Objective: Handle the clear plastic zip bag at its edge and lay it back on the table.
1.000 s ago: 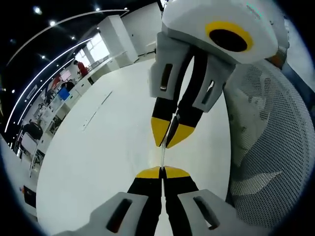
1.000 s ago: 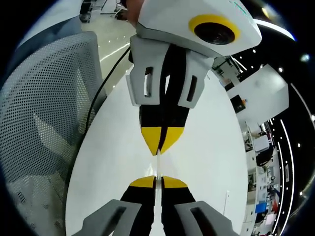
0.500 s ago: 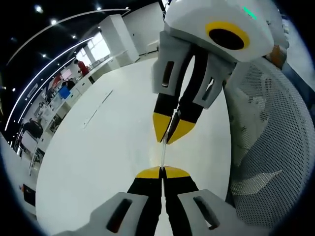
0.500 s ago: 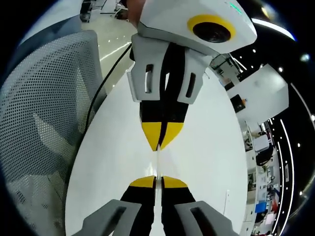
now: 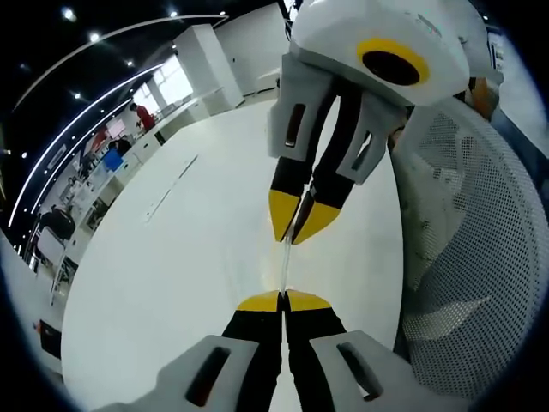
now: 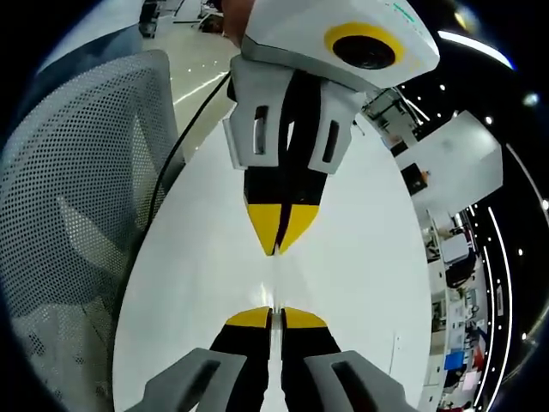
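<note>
The clear plastic zip bag [image 5: 282,268] shows edge-on as a thin pale strip stretched between the two grippers, above the white table [image 5: 163,266]. In the left gripper view my left gripper [image 5: 281,300] is shut on its near end. The right gripper [image 5: 292,232] faces it from above, shut on the far end. In the right gripper view my right gripper [image 6: 276,317] pinches the bag [image 6: 274,279], and the left gripper [image 6: 276,244] grips the opposite end over the table [image 6: 369,257]. The bag's body is too thin to make out.
A grey mesh office chair [image 5: 472,257] stands close beside the table edge, also in the right gripper view as the chair [image 6: 69,215], with a black cable [image 6: 176,146] running past it. Desks and a person in red [image 5: 141,118] are far off.
The two grippers have drawn slightly apart, so a longer strip of the bag's edge shows between their tips. Both stay shut on it.
</note>
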`<state>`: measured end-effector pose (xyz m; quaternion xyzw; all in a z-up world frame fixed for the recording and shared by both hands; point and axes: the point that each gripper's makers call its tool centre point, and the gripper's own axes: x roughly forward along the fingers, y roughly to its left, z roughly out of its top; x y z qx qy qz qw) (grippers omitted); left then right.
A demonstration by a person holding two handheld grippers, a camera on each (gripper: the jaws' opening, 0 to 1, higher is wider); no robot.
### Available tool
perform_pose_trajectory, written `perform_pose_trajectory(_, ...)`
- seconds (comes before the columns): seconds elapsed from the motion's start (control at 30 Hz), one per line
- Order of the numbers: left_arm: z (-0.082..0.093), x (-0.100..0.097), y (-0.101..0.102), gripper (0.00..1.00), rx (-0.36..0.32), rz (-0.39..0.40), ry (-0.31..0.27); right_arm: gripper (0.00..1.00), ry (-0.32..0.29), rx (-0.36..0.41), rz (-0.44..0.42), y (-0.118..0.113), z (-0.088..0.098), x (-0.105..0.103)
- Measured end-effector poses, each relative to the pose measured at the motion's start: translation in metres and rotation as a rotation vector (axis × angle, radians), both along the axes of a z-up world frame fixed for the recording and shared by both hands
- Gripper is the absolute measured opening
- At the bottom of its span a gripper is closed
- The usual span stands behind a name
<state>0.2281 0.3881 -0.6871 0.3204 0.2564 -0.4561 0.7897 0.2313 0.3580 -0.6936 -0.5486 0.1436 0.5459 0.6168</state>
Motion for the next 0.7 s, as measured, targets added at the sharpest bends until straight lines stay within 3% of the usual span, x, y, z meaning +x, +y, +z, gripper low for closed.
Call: perform_pose_trajectory(0.7,-0.0038,-0.0004,0.0041,0.00,0.010,0.009,0.011,0.00,-0.001,-0.016,-0.011,-0.0066,-0.0033,0.0012)
